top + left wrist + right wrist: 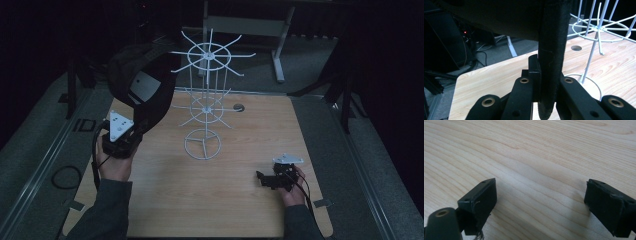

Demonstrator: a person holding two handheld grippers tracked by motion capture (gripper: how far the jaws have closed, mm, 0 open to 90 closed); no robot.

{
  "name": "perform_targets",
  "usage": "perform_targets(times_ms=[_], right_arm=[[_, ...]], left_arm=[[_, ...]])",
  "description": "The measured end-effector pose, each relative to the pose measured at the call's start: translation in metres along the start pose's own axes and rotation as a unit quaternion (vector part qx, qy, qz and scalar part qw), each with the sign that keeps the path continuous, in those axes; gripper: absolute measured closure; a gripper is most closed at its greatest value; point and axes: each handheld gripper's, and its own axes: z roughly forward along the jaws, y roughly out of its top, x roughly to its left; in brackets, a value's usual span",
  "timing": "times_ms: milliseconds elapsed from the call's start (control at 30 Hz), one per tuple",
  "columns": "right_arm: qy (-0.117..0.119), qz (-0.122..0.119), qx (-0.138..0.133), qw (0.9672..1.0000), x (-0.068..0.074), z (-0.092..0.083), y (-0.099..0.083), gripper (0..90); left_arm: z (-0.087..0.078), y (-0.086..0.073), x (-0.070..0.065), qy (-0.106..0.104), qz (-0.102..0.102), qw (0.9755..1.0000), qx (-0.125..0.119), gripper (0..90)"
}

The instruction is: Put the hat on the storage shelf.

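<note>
Two grippers, near edge of worktop point(230, 200). Right gripper point(261, 178) low over bare wood at right, jaws spread, nothing between. Left gripper point(131, 131) raised at left, pinching edge of one black cap point(142, 82), held in air beside rack. One white wire rack point(206, 97), two tiers of hooks, round base, mid-worktop. One cable hole point(239, 107) behind. Light wood surface; dark room, grey floor, table legs beyond.
</note>
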Motion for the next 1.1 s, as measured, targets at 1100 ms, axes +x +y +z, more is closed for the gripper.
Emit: perform_targets(times_ms=[1100], right_arm=[[0.0, 0.001, 0.001, 1.0, 0.0, 0.0, 0.0, 10.8]], left_arm=[[0.015, -0.01, -0.021, -0.005, 0.053, 0.9984, 0.019, 75.8]])
